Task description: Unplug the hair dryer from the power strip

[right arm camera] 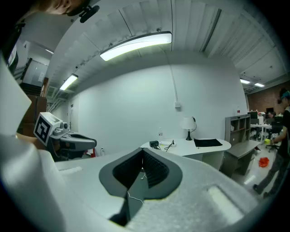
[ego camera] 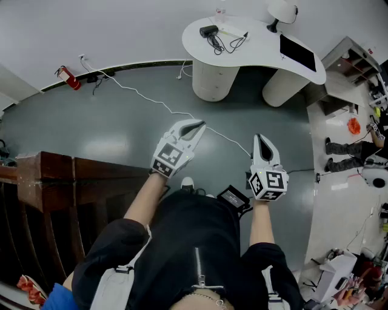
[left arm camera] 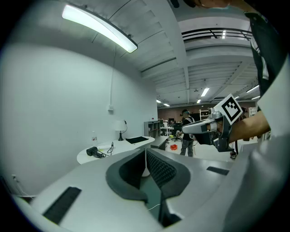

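The person stands on the grey floor (ego camera: 91,130) and holds both grippers out in front of the body, well apart from the white worktop (ego camera: 254,57) at the far side.

The left gripper (ego camera: 199,126) has its jaws pressed together. In the left gripper view the two dark pads of the left gripper (left arm camera: 146,152) meet at the tips and nothing is between them. It touches nothing.

The right gripper (ego camera: 262,141) is also closed. In the right gripper view the ribbed pads of the right gripper (right arm camera: 142,156) meet at the tips, and no thing is pinched there. It also hangs in the air. The two grippers are side by side, a little apart, and both point toward the far worktop.

The hair dryer (ego camera: 210,30) is black and lies on the left part of the worktop, far from both grippers. It shows also in the left gripper view (left arm camera: 92,151) and in the right gripper view (right arm camera: 154,144). A black cord (ego camera: 237,41) lies just to the right of it. I cannot make out the power strip clearly.

On the right part of the worktop there is a black mat (ego camera: 297,52), and a white lamp (ego camera: 282,9) stands at the far edge. A thin white cable (ego camera: 151,100) runs across the floor between the person and the worktop.
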`<action>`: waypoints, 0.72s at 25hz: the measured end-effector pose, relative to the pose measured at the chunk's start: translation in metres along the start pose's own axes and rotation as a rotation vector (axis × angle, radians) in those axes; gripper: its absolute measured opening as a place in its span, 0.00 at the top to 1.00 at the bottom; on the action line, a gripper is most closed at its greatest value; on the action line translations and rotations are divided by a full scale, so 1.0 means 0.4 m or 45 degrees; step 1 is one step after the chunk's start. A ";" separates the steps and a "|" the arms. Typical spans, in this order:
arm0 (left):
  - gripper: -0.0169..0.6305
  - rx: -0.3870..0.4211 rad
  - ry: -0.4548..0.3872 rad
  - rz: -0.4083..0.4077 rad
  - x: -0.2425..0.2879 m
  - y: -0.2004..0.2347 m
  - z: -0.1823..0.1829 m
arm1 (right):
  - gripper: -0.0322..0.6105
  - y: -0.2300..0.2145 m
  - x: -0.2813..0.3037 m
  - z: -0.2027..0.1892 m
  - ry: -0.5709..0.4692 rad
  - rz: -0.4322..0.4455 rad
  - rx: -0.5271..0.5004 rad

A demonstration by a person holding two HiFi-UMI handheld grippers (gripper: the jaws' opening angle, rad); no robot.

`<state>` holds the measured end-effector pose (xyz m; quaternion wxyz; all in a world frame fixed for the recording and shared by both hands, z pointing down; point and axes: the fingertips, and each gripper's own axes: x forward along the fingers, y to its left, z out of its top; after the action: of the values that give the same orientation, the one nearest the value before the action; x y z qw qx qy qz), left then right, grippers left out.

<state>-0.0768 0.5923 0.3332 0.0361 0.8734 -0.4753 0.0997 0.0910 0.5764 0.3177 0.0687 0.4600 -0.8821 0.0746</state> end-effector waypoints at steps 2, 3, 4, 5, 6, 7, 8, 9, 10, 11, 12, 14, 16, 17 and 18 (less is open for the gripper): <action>0.95 0.001 0.003 0.001 -0.001 -0.002 -0.001 | 0.94 -0.003 -0.003 0.006 -0.025 -0.001 0.015; 0.95 0.001 0.004 0.001 -0.001 -0.002 -0.001 | 0.94 -0.004 -0.004 0.007 -0.032 -0.001 0.018; 0.95 0.002 0.005 0.002 -0.002 -0.002 -0.002 | 0.94 -0.003 -0.004 0.008 -0.033 0.000 0.016; 0.95 0.001 0.006 0.003 -0.002 -0.002 -0.003 | 0.94 -0.001 -0.004 0.007 -0.031 0.003 0.011; 0.95 0.000 0.007 0.003 -0.003 -0.002 -0.004 | 0.94 0.003 -0.004 0.005 -0.028 0.007 0.004; 0.95 -0.002 0.006 0.003 -0.004 -0.002 -0.005 | 0.94 0.006 -0.003 0.003 -0.024 0.010 -0.002; 0.95 -0.004 0.005 0.003 -0.005 -0.002 -0.006 | 0.94 0.009 -0.002 0.002 -0.022 0.011 -0.005; 0.95 -0.005 0.003 0.003 -0.006 -0.001 -0.006 | 0.94 0.011 -0.002 0.002 -0.022 0.012 -0.007; 0.95 -0.008 0.002 0.004 -0.005 0.000 -0.006 | 0.94 0.013 -0.001 0.003 -0.023 0.012 -0.008; 0.95 -0.011 0.002 0.004 -0.005 0.001 -0.006 | 0.94 0.013 0.000 0.005 -0.024 0.011 -0.006; 0.95 -0.014 0.002 0.004 -0.004 0.002 -0.007 | 0.94 0.012 0.000 0.005 -0.024 0.011 -0.005; 0.95 -0.017 0.003 0.003 -0.002 0.002 -0.009 | 0.94 0.013 0.002 0.004 -0.023 0.010 -0.002; 0.95 -0.014 0.006 -0.002 -0.002 0.002 -0.012 | 0.94 0.014 0.003 0.000 -0.018 0.008 0.000; 0.95 -0.011 0.009 -0.005 -0.001 0.003 -0.013 | 0.94 0.015 0.005 -0.001 -0.014 0.006 0.002; 0.95 -0.009 0.011 -0.007 -0.001 0.005 -0.014 | 0.94 0.016 0.007 -0.002 -0.011 0.003 0.003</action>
<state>-0.0793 0.5925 0.3387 0.0415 0.8742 -0.4729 0.1018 0.0842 0.5780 0.3186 0.0642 0.4592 -0.8829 0.0739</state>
